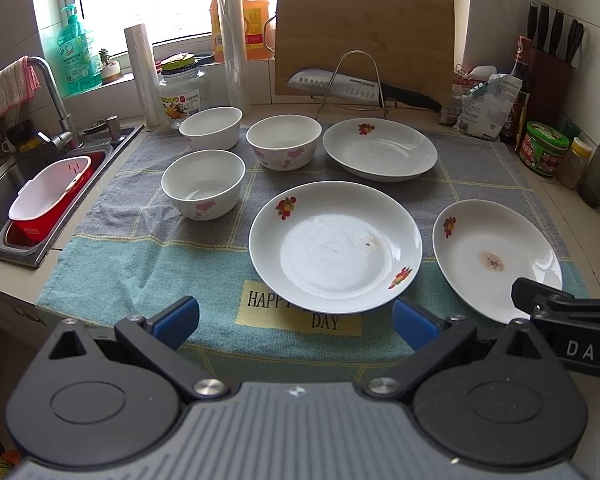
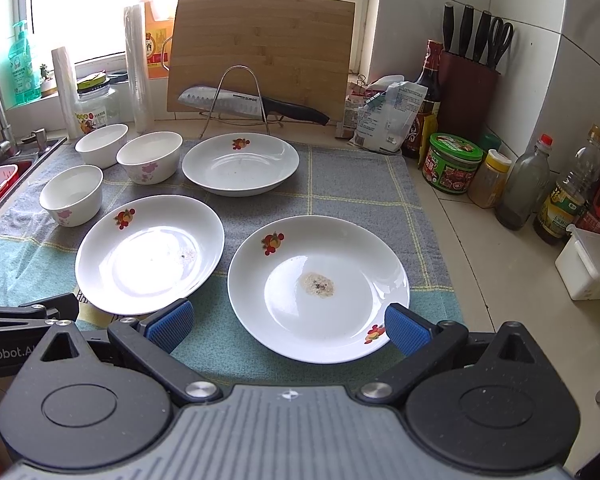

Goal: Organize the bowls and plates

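Note:
Three white plates with fruit prints lie on a towel: a middle plate (image 1: 335, 246) (image 2: 150, 254), a right plate (image 1: 496, 260) (image 2: 318, 288) with a brown stain, and a far plate (image 1: 380, 149) (image 2: 240, 164). Three white bowls stand left of them: a near bowl (image 1: 203, 184) (image 2: 71, 194), a flowered bowl (image 1: 284, 142) (image 2: 149, 157) and a back bowl (image 1: 211, 127) (image 2: 101, 145). My left gripper (image 1: 296, 322) is open, just short of the middle plate's near rim. My right gripper (image 2: 288, 326) is open, its fingers either side of the right plate's near rim.
A sink (image 1: 4, 184) with a red-and-white basin (image 1: 50, 196) lies left. A cutting board (image 1: 364, 40), a knife on a wire rack (image 1: 360, 86), jars and rolls line the back. Bottles, jars (image 2: 452, 162) and a knife block (image 2: 466, 92) crowd the right counter.

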{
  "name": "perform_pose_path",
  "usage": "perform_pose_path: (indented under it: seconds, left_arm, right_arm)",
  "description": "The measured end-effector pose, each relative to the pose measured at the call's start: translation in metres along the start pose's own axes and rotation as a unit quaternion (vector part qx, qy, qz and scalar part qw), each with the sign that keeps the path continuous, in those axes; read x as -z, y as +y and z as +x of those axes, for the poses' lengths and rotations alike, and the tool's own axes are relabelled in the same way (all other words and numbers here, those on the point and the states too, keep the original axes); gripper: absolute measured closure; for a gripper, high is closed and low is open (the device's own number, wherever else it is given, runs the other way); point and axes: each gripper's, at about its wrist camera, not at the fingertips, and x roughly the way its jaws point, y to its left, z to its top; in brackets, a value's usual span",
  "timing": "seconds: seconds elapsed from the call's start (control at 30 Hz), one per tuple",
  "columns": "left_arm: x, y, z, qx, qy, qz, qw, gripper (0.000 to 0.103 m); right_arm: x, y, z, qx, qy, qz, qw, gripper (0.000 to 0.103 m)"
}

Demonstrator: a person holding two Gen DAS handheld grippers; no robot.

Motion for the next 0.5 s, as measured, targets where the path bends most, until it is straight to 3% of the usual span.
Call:
perform_pose_path:
  seconds: [0.5]
  left_arm:
    - [-0.0006, 0.0031, -0.0032, 0.0, -0.002, -0.001, 1.0, 0.001]
  right_arm:
    - [-0.0004, 0.0019, -0.0015, 0.0, -0.002, 0.001, 1.0, 0.0]
